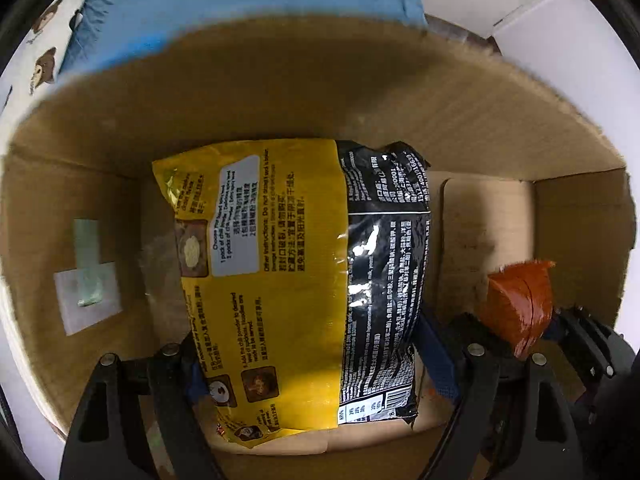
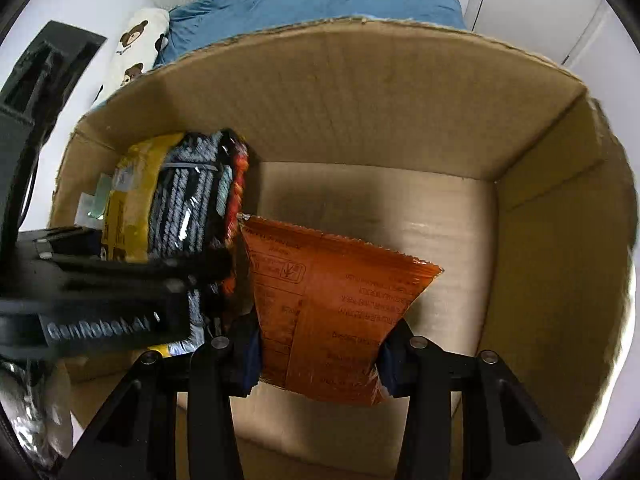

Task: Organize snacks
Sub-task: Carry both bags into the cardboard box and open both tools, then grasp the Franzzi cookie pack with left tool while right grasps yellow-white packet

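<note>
- Left gripper (image 1: 316, 364): reaches into the cardboard box (image 1: 320, 92), its fingers clamped on the lower end of a yellow-and-black packet (image 1: 296, 280) that fills the centre of the frame.
- Right gripper (image 2: 320, 356): also inside the box, fingers pressed against both sides of an orange packet (image 2: 332, 312) at lower centre.
- Open room: in the right wrist view, bare box floor (image 2: 440, 232) lies right of the orange packet; the yellow-and-black packet sits at the left, its far end near the back wall.
- Left view only: a taped label (image 1: 88, 280) on the box's left wall.
- Right view only: the yellow-and-black packet edge-on, showing an orange-red front face.
- Behind the box, upper frame: blue bedding (image 2: 320, 4) and a bear-print pillow (image 2: 136, 48).
</note>
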The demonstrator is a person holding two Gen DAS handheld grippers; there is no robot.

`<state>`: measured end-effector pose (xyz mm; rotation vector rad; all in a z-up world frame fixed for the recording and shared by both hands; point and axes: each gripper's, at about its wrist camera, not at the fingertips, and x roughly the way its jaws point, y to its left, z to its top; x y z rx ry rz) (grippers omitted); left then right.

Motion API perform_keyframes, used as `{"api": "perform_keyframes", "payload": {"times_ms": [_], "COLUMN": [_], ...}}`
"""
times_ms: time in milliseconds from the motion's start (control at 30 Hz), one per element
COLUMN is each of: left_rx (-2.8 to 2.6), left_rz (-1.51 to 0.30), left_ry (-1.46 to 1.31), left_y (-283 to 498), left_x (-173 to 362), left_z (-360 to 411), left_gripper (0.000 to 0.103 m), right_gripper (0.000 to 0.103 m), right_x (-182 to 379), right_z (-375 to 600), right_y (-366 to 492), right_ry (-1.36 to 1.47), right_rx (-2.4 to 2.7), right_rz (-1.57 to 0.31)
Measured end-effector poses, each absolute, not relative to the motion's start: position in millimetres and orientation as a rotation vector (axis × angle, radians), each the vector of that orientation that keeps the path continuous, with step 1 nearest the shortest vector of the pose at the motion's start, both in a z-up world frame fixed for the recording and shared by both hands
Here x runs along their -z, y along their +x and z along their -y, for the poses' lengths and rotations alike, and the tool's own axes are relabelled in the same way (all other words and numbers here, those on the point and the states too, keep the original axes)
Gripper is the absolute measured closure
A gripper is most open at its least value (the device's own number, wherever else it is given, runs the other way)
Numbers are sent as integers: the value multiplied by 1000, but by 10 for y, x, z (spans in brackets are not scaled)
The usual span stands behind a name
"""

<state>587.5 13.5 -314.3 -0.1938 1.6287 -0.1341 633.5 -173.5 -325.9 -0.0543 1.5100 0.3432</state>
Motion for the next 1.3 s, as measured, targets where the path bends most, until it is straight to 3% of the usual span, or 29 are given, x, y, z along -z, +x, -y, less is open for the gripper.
{"api": "perform_keyframes", "payload": {"times_ms": [67, 133, 200, 300, 733, 1033, 1300], "left_rx": [138, 132, 119, 121, 77, 40, -27], "left_rz": [-1641, -1615, -1599, -1582, -1391, -1229, -1192], "left_ry": [-195, -177, -164, -161, -220, -211, -173], "left_y": [5884, 5965, 5986, 5970, 5199, 4523, 3632], "left_x": [3200, 3223, 3193, 3125, 2272, 1589, 1542], "left_z": [-127, -186, -230, -241, -281, -390, -431], "left_gripper": [20, 19, 13, 5, 5, 5, 5], "right_gripper": [52, 13, 3, 3, 3, 3, 3], "right_x": [3325, 3367, 3405, 3365, 2518, 1867, 1782], "right_z": [1737, 1754, 1700, 1763, 1902, 1944, 2056], "right_y": [6410, 6467, 6567, 6593, 6203, 5336, 4341], "right_ry": [-66, -69, -51, -27, 16, 86, 213], "right_rx": [-345, -335, -337, -323, -283, -283, -313], "right_rz": [-1530, -1550, -1552, -1554, -1445, -1305, -1325]}}
